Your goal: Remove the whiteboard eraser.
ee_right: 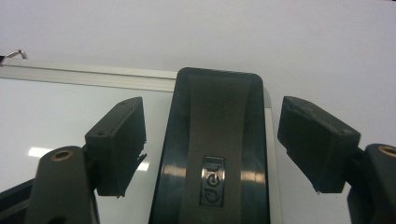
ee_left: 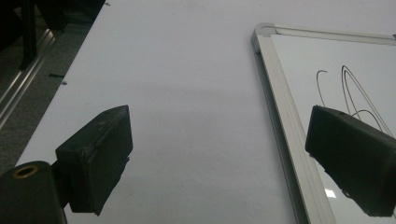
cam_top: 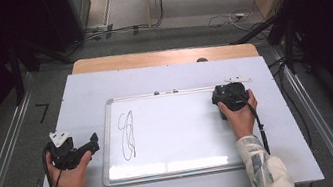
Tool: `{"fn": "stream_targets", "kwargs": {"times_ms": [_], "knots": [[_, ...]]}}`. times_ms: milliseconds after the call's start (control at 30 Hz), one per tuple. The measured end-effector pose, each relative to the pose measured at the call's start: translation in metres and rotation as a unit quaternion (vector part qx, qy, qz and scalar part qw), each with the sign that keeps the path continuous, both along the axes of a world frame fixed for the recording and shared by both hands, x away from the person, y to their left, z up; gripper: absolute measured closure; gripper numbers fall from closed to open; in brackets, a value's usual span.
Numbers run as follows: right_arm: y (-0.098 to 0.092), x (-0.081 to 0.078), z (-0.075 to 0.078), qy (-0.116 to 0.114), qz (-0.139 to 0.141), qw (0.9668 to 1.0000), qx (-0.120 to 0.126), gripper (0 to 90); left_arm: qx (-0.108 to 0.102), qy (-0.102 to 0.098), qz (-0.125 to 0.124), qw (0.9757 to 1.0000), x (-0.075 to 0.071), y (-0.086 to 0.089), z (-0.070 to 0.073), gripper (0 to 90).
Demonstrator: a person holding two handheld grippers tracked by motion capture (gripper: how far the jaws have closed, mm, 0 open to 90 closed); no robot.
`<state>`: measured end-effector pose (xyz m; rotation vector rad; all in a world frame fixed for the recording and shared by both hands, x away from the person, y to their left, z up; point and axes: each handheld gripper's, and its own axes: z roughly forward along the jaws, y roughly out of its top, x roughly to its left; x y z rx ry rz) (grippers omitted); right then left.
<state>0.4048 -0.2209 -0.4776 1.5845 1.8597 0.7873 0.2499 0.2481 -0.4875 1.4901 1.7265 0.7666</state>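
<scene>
Your right claw straddles the eraser at the whiteboard's far right corner, jaws wide, not yet gripping. Left claw waits wide at the board's left edge. Next, I'd judge: close, then sweep to the scribble.

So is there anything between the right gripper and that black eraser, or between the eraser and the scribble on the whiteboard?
Nothing visible. The right gripper is open with the eraser already between its fingers, at the whiteboard's far right corner. From there to the scribble near the left edge, the board is bare.
</scene>
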Motion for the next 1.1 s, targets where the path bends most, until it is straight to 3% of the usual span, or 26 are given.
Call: {"fn": "stream_targets", "kwargs": {"times_ms": [200, 533, 1100], "knots": [[0.003, 0.007, -0.009, 0.014, -0.019, 0.9997, -0.002, 28.1, -0.001, 0.001, 0.001, 1.0, 0.0, 0.001, 0.0, 8.3], [0.005, 0.009, -0.011, 0.017, -0.023, 0.9996, -0.004, 36.6, -0.001, 0.001, 0.0, 1.0, 0.0, 0.0, 0.0, 8.2], [0.005, 0.008, -0.011, 0.017, -0.025, 0.9996, 0.001, 38.6, -0.002, -0.001, 0.001, 1.0, 0.0, 0.002, 0.0, 8.3]]}}
